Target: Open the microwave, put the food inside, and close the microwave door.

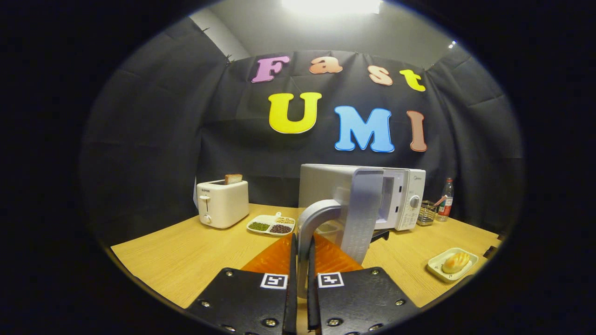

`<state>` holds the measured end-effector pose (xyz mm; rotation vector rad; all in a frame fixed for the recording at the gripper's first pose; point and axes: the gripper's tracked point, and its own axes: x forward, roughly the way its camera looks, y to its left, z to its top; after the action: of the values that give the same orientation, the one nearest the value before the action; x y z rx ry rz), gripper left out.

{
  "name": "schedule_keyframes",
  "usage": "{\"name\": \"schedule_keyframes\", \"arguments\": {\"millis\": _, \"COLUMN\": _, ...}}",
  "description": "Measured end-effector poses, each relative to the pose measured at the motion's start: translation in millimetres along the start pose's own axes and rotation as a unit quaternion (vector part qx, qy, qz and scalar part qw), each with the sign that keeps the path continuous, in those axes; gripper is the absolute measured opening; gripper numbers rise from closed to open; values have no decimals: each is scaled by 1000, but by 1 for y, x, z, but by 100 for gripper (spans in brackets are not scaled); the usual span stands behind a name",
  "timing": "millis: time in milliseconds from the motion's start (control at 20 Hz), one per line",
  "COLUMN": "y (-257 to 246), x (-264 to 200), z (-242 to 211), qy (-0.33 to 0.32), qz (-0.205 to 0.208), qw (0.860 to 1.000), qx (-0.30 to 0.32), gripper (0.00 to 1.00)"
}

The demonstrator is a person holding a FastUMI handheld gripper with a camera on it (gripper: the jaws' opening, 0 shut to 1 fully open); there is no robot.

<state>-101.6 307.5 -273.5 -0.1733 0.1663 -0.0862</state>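
A white microwave (409,195) stands at the back of the wooden table (186,251). Its door (363,209) is swung open toward me, edge-on, so part of the cavity (389,197) shows behind it. My gripper (302,260) is shut on the door's curved grey handle (309,223), which runs down between both fingers. The food, a pale bun (455,263), lies in a small white dish (440,272) on the table to the right of the fingers, apart from the microwave.
A white toaster (222,203) with a slice of bread (233,178) stands at the back left. A divided plate of beans (271,225) lies beside it. A wire basket (426,213) and a bottle (445,200) stand right of the microwave.
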Motion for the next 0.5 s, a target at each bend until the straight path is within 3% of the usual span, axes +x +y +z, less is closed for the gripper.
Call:
{"name": "schedule_keyframes", "arguments": {"millis": 300, "y": -5, "x": -1, "z": -1, "qy": 40, "qz": 14, "qw": 999, "qx": 20, "gripper": 9}}
{"name": "schedule_keyframes", "arguments": {"millis": 500, "y": -11, "x": -19, "z": 5, "qy": 48, "qz": 49, "qw": 997, "qx": 43, "gripper": 10}}
